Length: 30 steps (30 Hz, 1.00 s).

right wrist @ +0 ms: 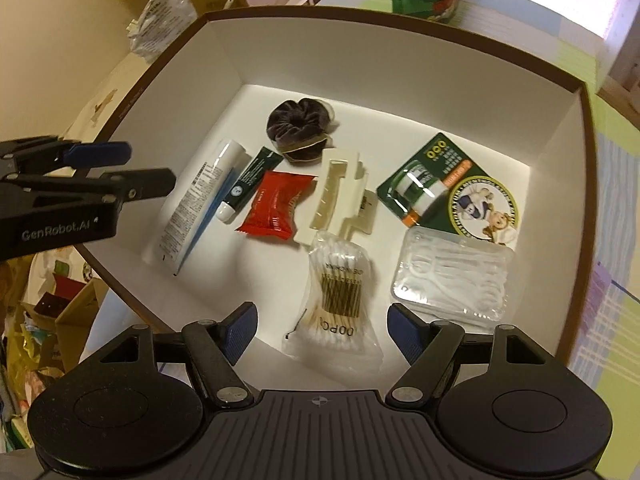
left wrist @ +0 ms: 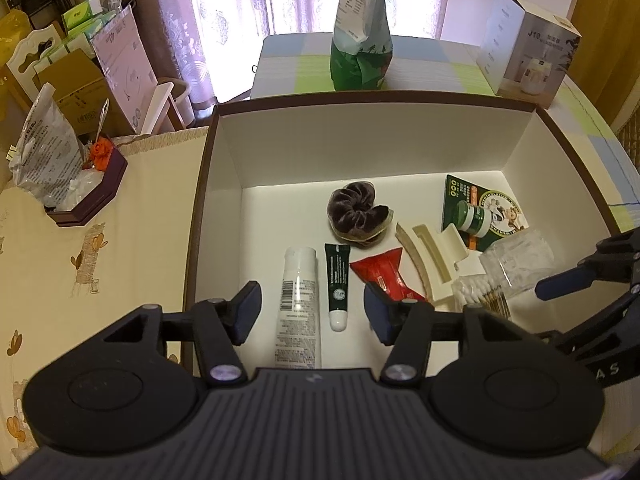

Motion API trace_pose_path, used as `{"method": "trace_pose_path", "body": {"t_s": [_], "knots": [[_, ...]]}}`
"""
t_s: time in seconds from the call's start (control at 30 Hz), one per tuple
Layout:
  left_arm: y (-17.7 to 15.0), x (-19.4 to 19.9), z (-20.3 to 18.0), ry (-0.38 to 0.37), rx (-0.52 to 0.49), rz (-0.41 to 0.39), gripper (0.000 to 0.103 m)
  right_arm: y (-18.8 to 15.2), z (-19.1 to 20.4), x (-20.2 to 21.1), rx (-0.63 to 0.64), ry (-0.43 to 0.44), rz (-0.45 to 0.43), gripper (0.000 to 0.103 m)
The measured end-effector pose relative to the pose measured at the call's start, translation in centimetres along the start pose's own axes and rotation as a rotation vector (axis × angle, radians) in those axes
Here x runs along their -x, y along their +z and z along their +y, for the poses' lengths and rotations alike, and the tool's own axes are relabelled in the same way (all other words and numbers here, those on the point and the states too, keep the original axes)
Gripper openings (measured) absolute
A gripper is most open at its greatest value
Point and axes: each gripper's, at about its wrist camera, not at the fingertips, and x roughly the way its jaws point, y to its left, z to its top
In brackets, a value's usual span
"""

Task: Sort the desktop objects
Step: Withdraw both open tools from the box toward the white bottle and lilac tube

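Note:
A brown-rimmed white box [left wrist: 320,148] [right wrist: 384,64] holds the sorted items: a white tube [left wrist: 299,304] [right wrist: 200,200], a dark green tube [left wrist: 337,284] [right wrist: 248,178], a red packet [left wrist: 386,276] [right wrist: 276,204], a dark scrunchie [left wrist: 356,210] [right wrist: 300,122], a cream hair claw [left wrist: 432,260] [right wrist: 340,196], a cotton swab bag [right wrist: 340,296] [left wrist: 480,294], a clear floss-pick box [right wrist: 456,272] [left wrist: 518,260] and a green carded bottle [left wrist: 476,212] [right wrist: 440,184]. My left gripper [left wrist: 312,312] is open and empty above the tubes. My right gripper [right wrist: 322,330] is open and empty above the swab bag.
A green refill pouch [left wrist: 362,36] and a white carton [left wrist: 528,44] stand behind the box on a checked cloth. A small maroon tray [left wrist: 92,196] with a plastic bag sits on the cream cloth at left. Cardboard boxes and clutter lie beyond the table.

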Motion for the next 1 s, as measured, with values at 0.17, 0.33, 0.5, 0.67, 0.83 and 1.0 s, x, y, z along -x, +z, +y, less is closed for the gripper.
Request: {"method": "trace_pose_path", "body": {"t_s": [0.17, 0.33, 0.5, 0.67, 0.83, 1.0], "knots": [[-0.3, 0.9, -0.4, 0.008, -0.004, -0.008, 0.062, -0.5, 0.1, 0.7, -0.009, -0.015, -0.011, 0.078], [-0.7, 1.9, -0.9, 0.019, -0.008, -0.017, 0.076, -1.1, 0.0, 1.5, -0.020, -0.033, -0.032, 0.078], [-1.1, 2.9, -1.4, 0.030, -0.006, -0.023, 0.083, -1.7, -0.3, 2.5, -0.029, -0.048, -0.064, 0.085], [-1.7, 3.6, -1.8, 0.041, -0.002, -0.027, 0.088, -2.5, -0.2, 4.2, -0.023, -0.052, -0.120, 0.094], [-2.2, 4.4, -2.2, 0.049, 0.005, -0.027, 0.093, -3.3, 0.0, 5.4, -0.018, -0.055, -0.153, 0.094], [-2.7, 5.3, -2.7, 0.055, 0.012, -0.028, 0.096, -4.5, 0.5, 6.6, 0.005, -0.049, -0.180, 0.094]]}}
